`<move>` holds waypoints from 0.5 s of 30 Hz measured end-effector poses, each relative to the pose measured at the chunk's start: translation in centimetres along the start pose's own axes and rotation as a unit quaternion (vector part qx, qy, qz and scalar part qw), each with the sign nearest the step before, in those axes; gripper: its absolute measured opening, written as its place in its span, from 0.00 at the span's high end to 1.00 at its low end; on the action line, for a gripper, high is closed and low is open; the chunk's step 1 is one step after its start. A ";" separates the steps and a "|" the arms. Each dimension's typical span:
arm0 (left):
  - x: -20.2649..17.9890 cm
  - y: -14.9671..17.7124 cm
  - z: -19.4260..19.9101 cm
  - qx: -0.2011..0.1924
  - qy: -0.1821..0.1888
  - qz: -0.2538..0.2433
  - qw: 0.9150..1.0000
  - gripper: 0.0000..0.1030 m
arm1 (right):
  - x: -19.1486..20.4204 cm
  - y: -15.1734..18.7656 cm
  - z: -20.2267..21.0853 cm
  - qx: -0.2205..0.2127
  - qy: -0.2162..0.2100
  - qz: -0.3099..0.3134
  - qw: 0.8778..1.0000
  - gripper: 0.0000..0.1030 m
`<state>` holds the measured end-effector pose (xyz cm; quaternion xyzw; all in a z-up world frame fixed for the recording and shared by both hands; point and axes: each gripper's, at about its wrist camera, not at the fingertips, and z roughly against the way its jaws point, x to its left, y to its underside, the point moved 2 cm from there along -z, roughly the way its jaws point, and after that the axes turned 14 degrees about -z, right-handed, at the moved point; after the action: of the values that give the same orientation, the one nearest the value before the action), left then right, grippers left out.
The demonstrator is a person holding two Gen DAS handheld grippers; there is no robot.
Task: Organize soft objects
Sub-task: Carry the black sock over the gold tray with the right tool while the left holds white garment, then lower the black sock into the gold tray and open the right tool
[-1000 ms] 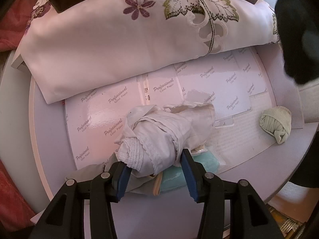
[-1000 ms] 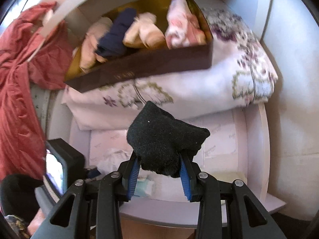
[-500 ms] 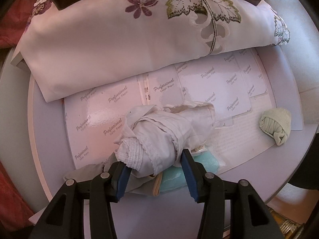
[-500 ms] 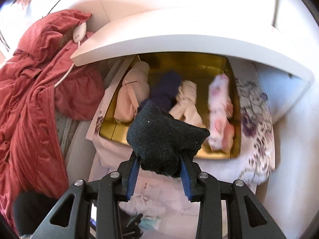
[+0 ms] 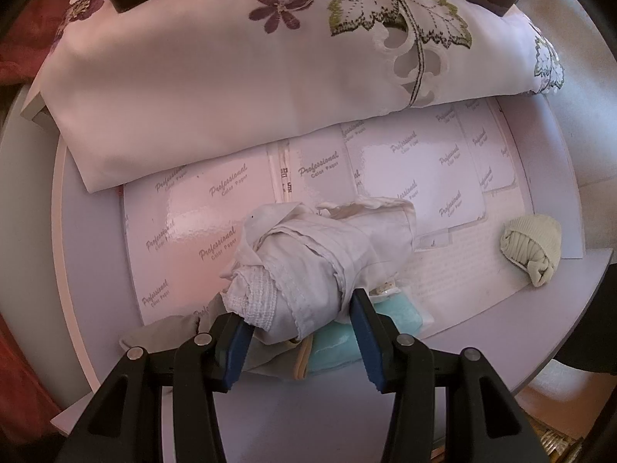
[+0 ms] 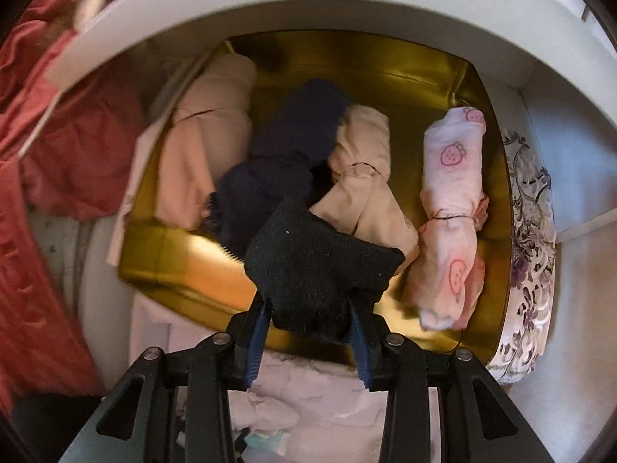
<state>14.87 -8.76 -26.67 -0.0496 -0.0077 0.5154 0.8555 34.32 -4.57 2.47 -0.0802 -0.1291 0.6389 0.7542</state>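
Note:
In the left wrist view my left gripper (image 5: 299, 328) points down at a round pale shelf (image 5: 96, 254), and its blue pads press the sides of a rolled white cloth bundle (image 5: 320, 254). That bundle lies over a teal soft item (image 5: 393, 320) and a grey cloth (image 5: 169, 328). A beige balled sock (image 5: 534, 245) rests at the right. In the right wrist view my right gripper (image 6: 308, 328) is shut on a black fuzzy cloth (image 6: 316, 266), held above the near edge of a gold box (image 6: 385, 61). Inside the box lie pink (image 6: 208, 146), navy (image 6: 293, 135), peach (image 6: 366, 177) and strawberry-print (image 6: 451, 200) rolls.
The gold box sits on a folded embroidered cloth (image 5: 231, 88) at the back of the shelf. Glossy printed paper sheets (image 5: 416, 166) cover the shelf's middle. A white board (image 6: 308, 0) overhangs the box. Red fabric (image 6: 38, 231) hangs at the left.
My right gripper has carried the black cloth forward from above the shelf front to over the gold box, leaving the left wrist view. The left gripper and white bundle have not moved.

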 end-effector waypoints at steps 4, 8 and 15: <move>0.1 0.0 0.0 0.000 0.001 0.001 1.000 0.52 | 0.4 -0.7 -1.1 -0.005 0.017 0.006 1.000 0.61; 0.2 0.1 0.0 0.000 0.003 0.004 1.000 0.52 | 0.1 -1.3 -1.7 -0.013 0.028 0.000 1.000 0.57; 0.3 0.1 -0.2 0.000 0.004 0.005 1.000 0.52 | -0.4 -1.7 -1.7 -0.022 0.026 -0.006 0.999 0.52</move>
<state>14.96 -8.51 -26.87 -0.0516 -0.0045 0.5191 0.8531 36.38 -5.15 1.30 -0.1125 -0.1242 0.6287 0.7594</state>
